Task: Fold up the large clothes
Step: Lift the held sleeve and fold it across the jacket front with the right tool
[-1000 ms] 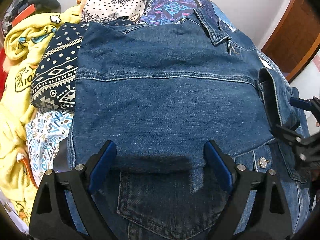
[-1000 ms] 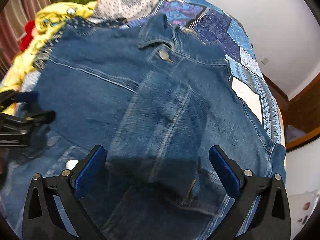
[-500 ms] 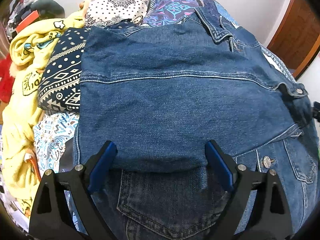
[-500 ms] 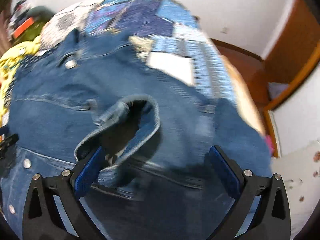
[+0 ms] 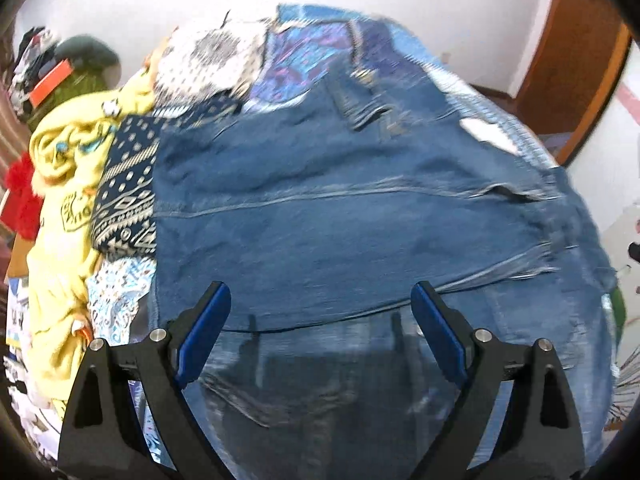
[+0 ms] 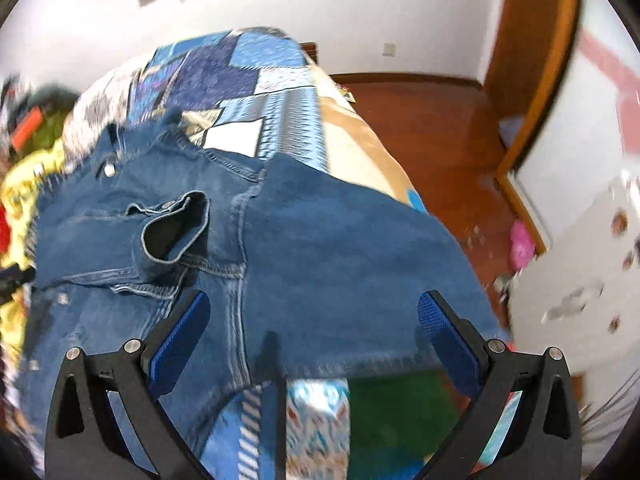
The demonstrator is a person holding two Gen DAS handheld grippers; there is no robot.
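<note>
A blue denim jacket [image 5: 340, 220] lies spread on the patchwork bedspread [image 5: 304, 52], one side folded across its body. In the right wrist view the jacket [image 6: 320, 248] shows a sleeve cuff [image 6: 176, 232] standing open on top, and its right part hangs toward the bed's edge. My left gripper [image 5: 320, 320] is open and empty, held above the jacket's near hem. My right gripper [image 6: 314, 320] is open and empty, held above the jacket's right side.
A yellow printed garment [image 5: 60, 208], a navy patterned cloth [image 5: 124, 184] and red fabric [image 5: 20, 204] are heaped left of the jacket. The bed's right edge drops to a wooden floor [image 6: 440, 132]. A wooden door frame [image 6: 532, 40] stands beyond.
Both grippers have lifted and pulled back from the jacket. The right gripper swung right, off the folded sleeve toward the bed's edge. The sleeve now lies across the jacket, cuff open.
</note>
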